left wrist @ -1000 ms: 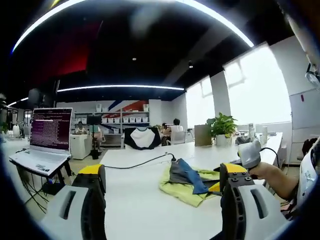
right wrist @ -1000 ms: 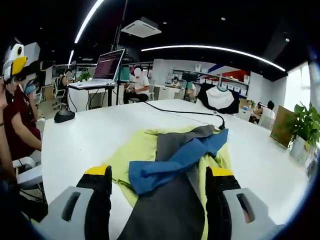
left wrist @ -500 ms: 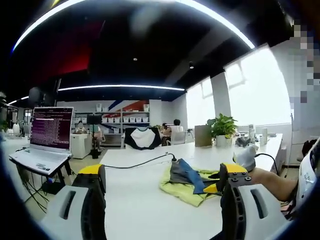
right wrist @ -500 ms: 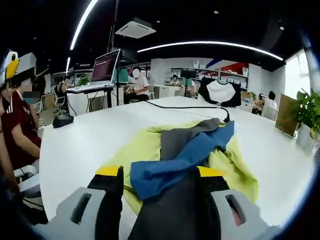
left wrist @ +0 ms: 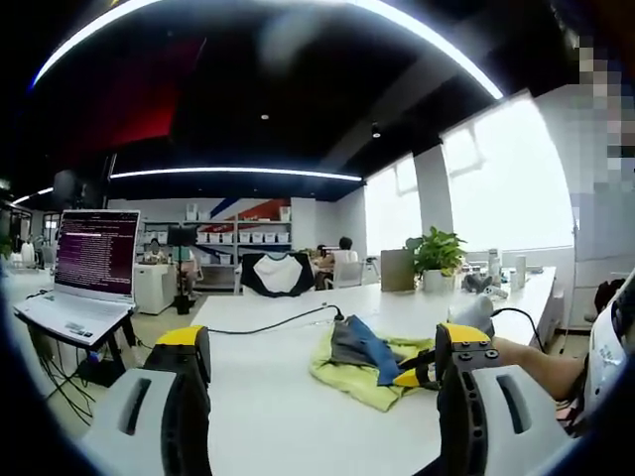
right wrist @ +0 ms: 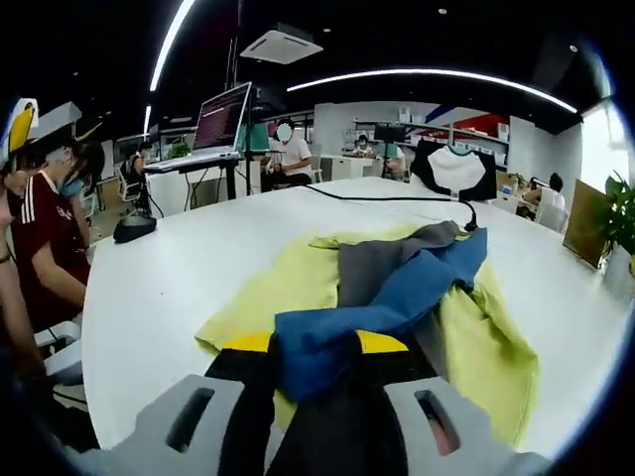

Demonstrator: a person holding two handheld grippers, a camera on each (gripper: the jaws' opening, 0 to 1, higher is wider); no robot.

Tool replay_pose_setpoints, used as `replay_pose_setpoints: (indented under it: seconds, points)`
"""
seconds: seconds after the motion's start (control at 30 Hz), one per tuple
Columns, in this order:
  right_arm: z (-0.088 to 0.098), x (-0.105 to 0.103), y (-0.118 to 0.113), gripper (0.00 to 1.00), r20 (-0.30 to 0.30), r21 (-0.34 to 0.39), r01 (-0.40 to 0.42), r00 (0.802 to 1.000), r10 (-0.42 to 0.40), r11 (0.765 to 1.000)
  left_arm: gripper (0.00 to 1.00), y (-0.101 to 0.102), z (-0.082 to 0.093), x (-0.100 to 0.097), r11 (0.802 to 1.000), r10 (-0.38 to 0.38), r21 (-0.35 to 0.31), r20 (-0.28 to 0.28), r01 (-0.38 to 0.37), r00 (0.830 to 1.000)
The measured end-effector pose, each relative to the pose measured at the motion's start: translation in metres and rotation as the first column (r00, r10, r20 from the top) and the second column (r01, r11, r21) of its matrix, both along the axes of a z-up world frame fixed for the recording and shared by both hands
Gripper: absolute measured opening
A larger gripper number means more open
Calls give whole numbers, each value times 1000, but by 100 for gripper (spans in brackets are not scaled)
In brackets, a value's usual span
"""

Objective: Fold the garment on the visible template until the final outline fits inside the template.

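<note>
Where the right gripper (right wrist: 316, 349) leans over the white table (right wrist: 179, 268), its two yellow-tipped jaws stand close together with the near end of the garment (right wrist: 397, 293) between them: blue and dark grey cloth passes through the narrow gap, and the jaws look closed on it, though the cloth itself hides the actual contact. Ahead of the jaws the garment spreads away in a rumpled heap, a blue sleeve-like band lying diagonally over a grey panel, yellow-green fabric out to both sides. Its nearest part is cut off under the gripper body. No template outline can be made out beneath or around the cloth. Beyond the garment a black cable (right wrist: 387, 198) runs across the table. Far to the left of the jaws a black computer mouse (right wrist: 133, 227) sits on the table edge, with a person in a dark red shirt (right wrist: 40, 248) beside it, partly cropped. In the left gripper view the left gripper (left wrist: 322, 347) is held above the table with jaws wide apart and nothing between them; the garment (left wrist: 362, 355) lies well ahead, toward its right jaw, which hides the heap's right edge. A laptop (left wrist: 84, 273) stands off to the left.
</note>
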State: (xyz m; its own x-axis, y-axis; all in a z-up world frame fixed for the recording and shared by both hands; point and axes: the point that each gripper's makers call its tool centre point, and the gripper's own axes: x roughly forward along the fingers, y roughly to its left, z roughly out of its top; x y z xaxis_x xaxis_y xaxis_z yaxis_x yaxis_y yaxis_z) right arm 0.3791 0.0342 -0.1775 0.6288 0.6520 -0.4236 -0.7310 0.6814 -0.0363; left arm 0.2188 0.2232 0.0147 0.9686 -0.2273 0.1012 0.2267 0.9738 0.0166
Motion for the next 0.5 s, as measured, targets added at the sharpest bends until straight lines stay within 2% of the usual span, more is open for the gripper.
replay_pose_setpoints:
  seconds: [0.1,0.2,0.23,0.27,0.37,0.43,0.47,0.5]
  points:
    - [-3,1,0,18,-4,-4,3,1000,-3,1000,99,1,-1,1,1000,1,0,-3,-1,1000]
    - [-4,-1,3,9,-27,23,-5,1000,5,1000,99,0,-1,1,1000,-1,0,-4,1,1000]
    - [-3,1,3,2,-3,20,-2,1000,2,1000,99,0,-1,1,1000,-1,0,-3,1,1000]
    - [1,7,0,0,46,12,14,999,-15,1000,99,0,-1,1,1000,2,1,-3,-2,1000]
    - [-7,-1,6,0,-41,34,-13,999,15,999,99,-1,-2,0,1000,1,3,-5,-1,1000]
    - [-6,-1,4,0,-120,77,35,992,-25,996,99,-1,-2,1,1000,1,2,-5,-1,1000]
    - [-5,-1,4,0,-124,80,25,992,-15,996,99,-1,-3,1,1000,3,3,-6,-2,1000]
    - [-3,2,3,0,-100,67,13,995,-7,998,99,-2,-3,2,1000,3,4,-8,-3,1000]
